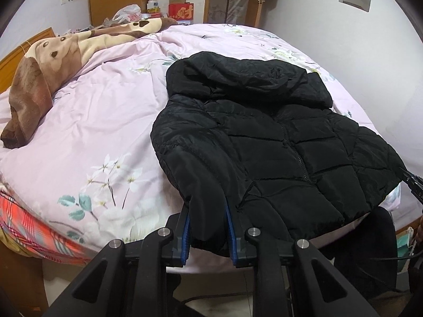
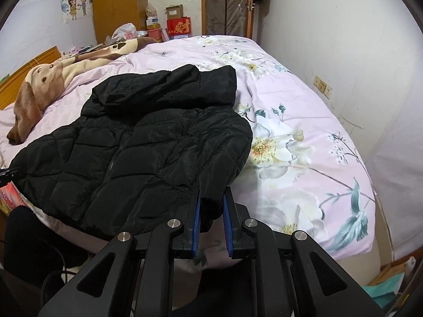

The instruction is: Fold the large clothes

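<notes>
Both hand-held grippers (image 1: 207,211) (image 2: 211,206) on jacket (image 1: 277,153) sleeves

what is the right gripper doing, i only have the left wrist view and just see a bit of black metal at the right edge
Observer: The right gripper is clamped on the end of the black jacket's other sleeve, at the near edge of the bed.
Operator: what's on the bed past that sleeve
Observer: Only the pink floral cover as far as the white wall; nothing else lies on that side.
Operator: anything on that wall
Observer: Two yellowed wall sockets, low, close to the bed's edge.
Operator: and on the floor that side
Observer: Cardboard and something teal at the bed's corner.
</notes>
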`<control>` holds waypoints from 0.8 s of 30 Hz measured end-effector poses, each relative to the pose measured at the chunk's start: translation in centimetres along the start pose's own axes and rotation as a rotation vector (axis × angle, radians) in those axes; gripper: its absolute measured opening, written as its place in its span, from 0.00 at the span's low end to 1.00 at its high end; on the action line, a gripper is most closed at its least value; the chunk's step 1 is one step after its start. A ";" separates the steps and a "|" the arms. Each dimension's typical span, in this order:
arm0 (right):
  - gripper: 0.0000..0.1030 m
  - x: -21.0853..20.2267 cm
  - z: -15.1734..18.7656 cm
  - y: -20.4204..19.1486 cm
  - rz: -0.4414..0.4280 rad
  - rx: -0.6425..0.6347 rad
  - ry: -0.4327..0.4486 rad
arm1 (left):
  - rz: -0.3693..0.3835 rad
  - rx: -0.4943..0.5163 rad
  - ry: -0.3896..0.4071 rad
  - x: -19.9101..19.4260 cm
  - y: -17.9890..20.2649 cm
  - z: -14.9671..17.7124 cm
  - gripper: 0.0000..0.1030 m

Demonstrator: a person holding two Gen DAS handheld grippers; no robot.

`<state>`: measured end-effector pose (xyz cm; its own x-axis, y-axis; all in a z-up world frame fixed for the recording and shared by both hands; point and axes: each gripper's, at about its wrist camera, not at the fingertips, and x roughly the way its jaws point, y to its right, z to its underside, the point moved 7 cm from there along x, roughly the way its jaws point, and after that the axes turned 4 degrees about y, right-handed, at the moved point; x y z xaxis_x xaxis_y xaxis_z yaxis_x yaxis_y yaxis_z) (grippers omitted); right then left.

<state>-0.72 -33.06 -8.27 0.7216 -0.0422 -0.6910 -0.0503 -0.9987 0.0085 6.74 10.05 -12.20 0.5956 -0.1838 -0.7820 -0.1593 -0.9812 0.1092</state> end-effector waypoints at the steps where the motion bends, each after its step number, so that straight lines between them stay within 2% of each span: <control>1: 0.15 -0.5 0.1 0.0 -0.003 0.000 0.002 | 0.004 -0.002 -0.003 -0.4 -0.1 0.2 0.22; 7: 0.15 -2.4 -0.2 -0.1 -0.020 -0.021 0.007 | 0.014 -0.020 -0.001 -1.9 -0.6 0.0 0.22; 14: 0.14 -2.4 -3.7 -0.7 -0.016 -0.053 0.051 | 0.022 -0.015 0.036 -2.1 -0.2 -3.7 0.22; 22: 0.14 -0.5 -7.7 -1.9 -0.011 -0.074 0.055 | 0.044 -0.044 0.069 -1.3 0.3 -9.0 0.22; 24: 0.14 0.2 -8.8 -2.0 -0.008 -0.071 0.054 | 0.014 -0.028 0.084 -1.0 0.4 -10.5 0.22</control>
<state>5.59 -31.35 -2.08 0.7581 -0.0343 -0.6513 0.0031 -0.9984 0.0561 14.40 9.16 -4.94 0.6573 -0.2002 -0.7265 -0.1466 -0.9796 0.1374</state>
